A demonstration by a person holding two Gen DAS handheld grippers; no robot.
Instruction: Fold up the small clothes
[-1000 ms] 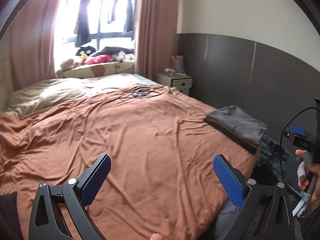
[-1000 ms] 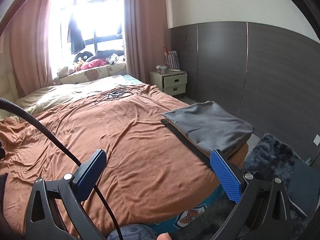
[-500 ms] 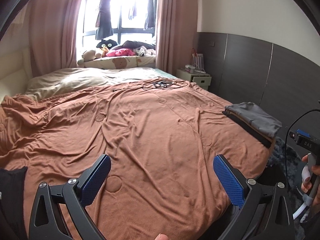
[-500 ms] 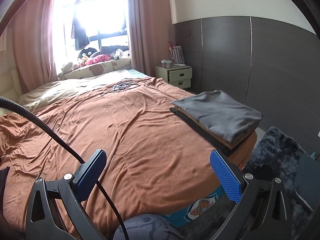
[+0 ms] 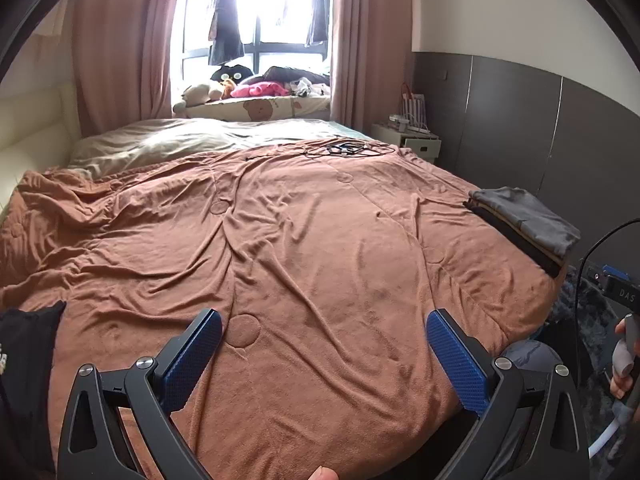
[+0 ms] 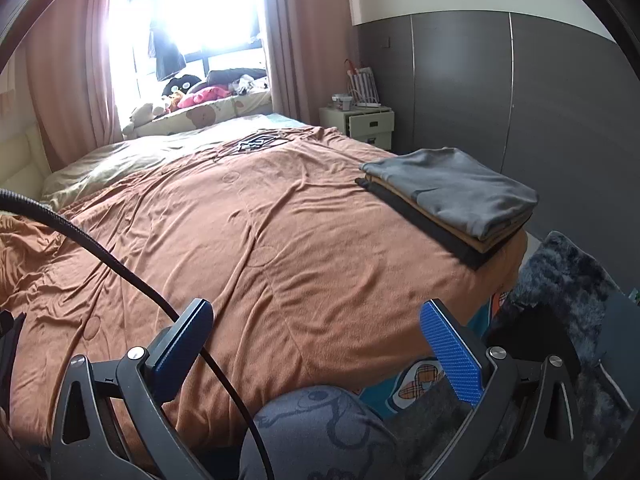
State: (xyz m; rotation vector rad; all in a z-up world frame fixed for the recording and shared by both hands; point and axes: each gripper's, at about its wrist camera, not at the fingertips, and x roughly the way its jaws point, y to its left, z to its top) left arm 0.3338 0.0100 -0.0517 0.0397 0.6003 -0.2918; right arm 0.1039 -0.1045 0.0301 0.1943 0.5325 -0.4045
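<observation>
A stack of folded clothes [image 6: 452,196], grey on top of tan and black layers, lies at the right edge of the brown bedspread [image 6: 280,248]; it also shows in the left wrist view [image 5: 524,216]. A black garment [image 5: 24,352] lies at the bed's near left edge. My left gripper [image 5: 324,354] is open and empty above the bed's near edge. My right gripper [image 6: 316,344] is open and empty above the near right corner, well short of the stack.
A cable tangle [image 5: 344,150] lies far on the bed. A white nightstand [image 6: 362,122] stands by the grey wall panels. A dark shaggy rug [image 6: 568,280] lies right of the bed. A black cable [image 6: 120,264] crosses the right wrist view. My patterned knee [image 6: 320,432] is low.
Both views have swung left, towards the bed's middle and the window. The black garment has come into the left wrist view. Both grippers stay open and empty.
</observation>
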